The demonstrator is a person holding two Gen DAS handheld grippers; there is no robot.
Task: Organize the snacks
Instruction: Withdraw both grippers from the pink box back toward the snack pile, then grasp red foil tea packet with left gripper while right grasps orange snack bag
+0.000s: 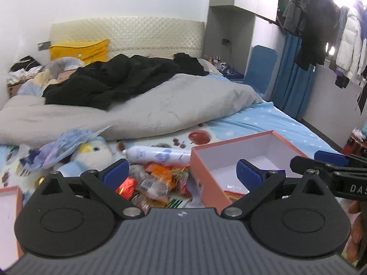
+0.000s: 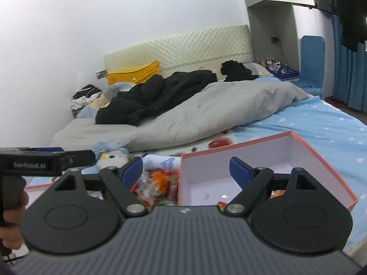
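Snacks (image 1: 158,183) lie in a loose heap on the blue bedsheet (image 1: 263,119): small crinkly packets in orange, red and clear wrap, blurred so that no labels can be read. Just to the right of the heap stands a pink-walled box (image 1: 206,178) with a white inside; a few packets lie on its floor near the front. A white tube-shaped bottle (image 1: 158,154) lies behind the heap, and a plush toy (image 1: 91,151) sits to its left. The left gripper (image 1: 182,171) hangs over the heap and the box's left wall, jaws spread wide with nothing between them. The right gripper (image 2: 184,170) likewise stands released and empty, its left finger over the snacks and its right finger over the box interior
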